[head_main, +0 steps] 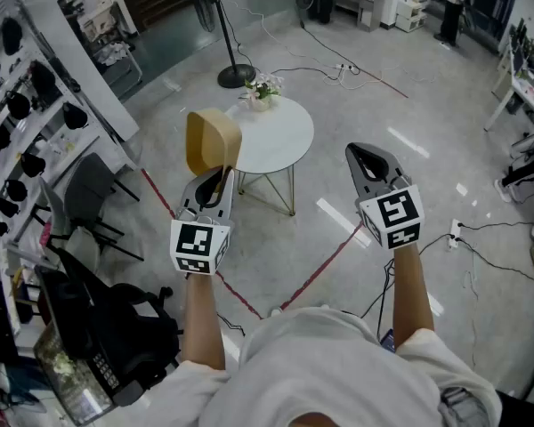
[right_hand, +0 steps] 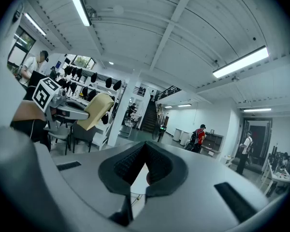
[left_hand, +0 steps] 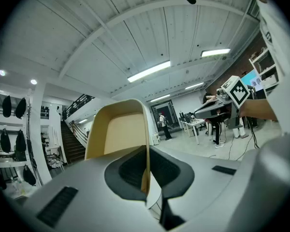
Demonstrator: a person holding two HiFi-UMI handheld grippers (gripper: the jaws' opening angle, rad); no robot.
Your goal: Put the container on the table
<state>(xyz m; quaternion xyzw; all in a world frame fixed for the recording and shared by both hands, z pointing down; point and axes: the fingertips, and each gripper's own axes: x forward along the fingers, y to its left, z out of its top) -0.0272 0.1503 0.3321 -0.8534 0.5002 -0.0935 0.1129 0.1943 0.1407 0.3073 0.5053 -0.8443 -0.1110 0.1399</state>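
Your right gripper (head_main: pixel 363 157) is closed and empty, while your left gripper (head_main: pixel 215 178) clamps one thin wall of the tan container (head_main: pixel 212 138), which stands up past its tips, overlapping the round white table's (head_main: pixel 283 130) left edge in the head view.

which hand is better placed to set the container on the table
Left: the left gripper already grips the tan container by its wall, near the round white table; the right gripper is shut and empty.
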